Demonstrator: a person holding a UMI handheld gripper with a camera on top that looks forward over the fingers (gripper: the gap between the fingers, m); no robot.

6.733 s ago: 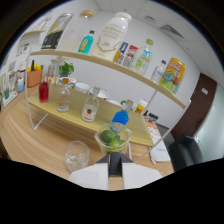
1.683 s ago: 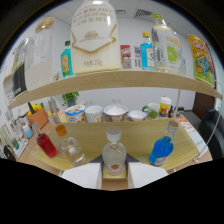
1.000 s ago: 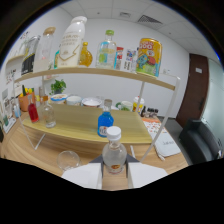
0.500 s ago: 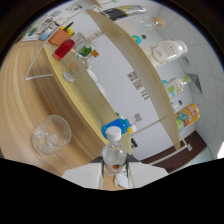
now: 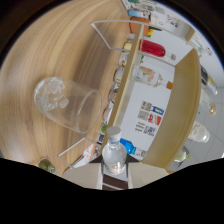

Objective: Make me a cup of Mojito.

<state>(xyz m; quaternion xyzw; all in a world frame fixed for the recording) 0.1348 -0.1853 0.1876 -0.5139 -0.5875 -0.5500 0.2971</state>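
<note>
a small clear bottle (image 5: 114, 155) is clamped between the fingers of the hand-held gripper (image 5: 114, 172) and tipped toward the glass (image 5: 70, 104) with ice on the wooden surface (image 5: 55, 55), judged in readiness for pouring.

You're over a matt, wood-grain table (image 5: 60, 55); the glass (image 5: 67, 104) is clear and glossy, the bottle (image 5: 114, 155) between your fingers clear, shiny plastic with a white cap.
</note>
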